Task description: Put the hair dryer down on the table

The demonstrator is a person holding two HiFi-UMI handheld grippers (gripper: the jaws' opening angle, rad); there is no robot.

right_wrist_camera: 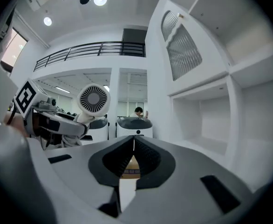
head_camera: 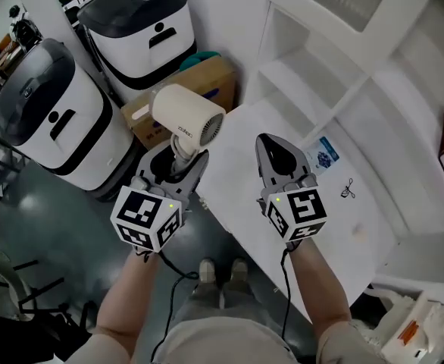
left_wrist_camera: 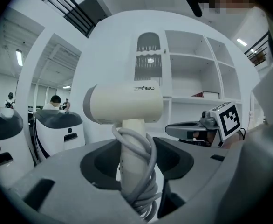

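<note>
A cream hair dryer is held upright in the air beyond the table's left edge, its grille facing right. My left gripper is shut on its handle, which has the grey cord wound around it. In the left gripper view the dryer's barrel stands above the jaws. My right gripper hovers over the white table, shut and empty, to the right of the dryer. From the right gripper view the dryer's round grille shows at the left.
Two white and black machines stand on the floor at the left, with a cardboard box beside them. A white shelf unit rises behind the table. A blue and white packet lies on the tabletop.
</note>
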